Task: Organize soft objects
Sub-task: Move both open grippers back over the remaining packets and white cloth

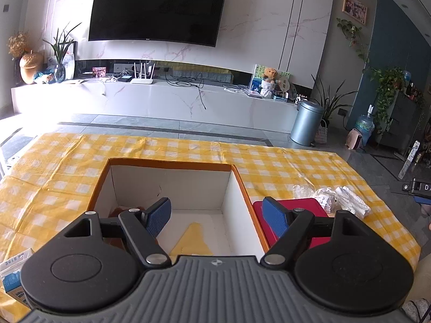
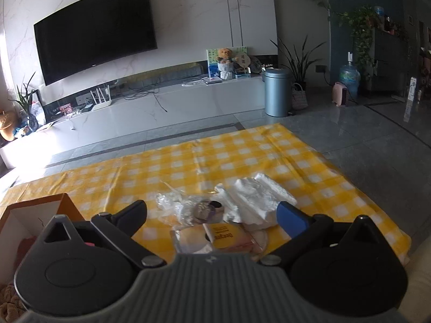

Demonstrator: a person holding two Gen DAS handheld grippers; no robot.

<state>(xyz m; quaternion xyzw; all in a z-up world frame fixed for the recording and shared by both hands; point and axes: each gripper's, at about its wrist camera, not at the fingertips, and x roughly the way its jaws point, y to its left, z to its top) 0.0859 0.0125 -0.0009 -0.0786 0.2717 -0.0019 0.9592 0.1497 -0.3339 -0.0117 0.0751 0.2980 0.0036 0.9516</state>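
The soft things lie in a loose heap on the yellow checked cloth (image 2: 242, 150) over the table: a white folded wad (image 2: 256, 202), a crumpled clear bag (image 2: 175, 204), and nearer me a flat packet (image 2: 226, 235) with a yellow label, touching one another. My right tongs (image 2: 212, 216) hang just above this heap, spread wide, gripping nothing. To the left stands the orange-edged box (image 1: 172, 185), open at the top, white inside; a yellow cloth piece (image 1: 191, 239) lies on its floor and something brown (image 1: 118, 211) sits in its left corner, partly hidden. My left tongs (image 1: 218, 219) are over the box, also wide apart and empty, one blue pad (image 1: 159, 216) above the box, the other above a red item (image 1: 307, 210) just right of the box wall. A white carton (image 1: 12, 274) sits at my near left
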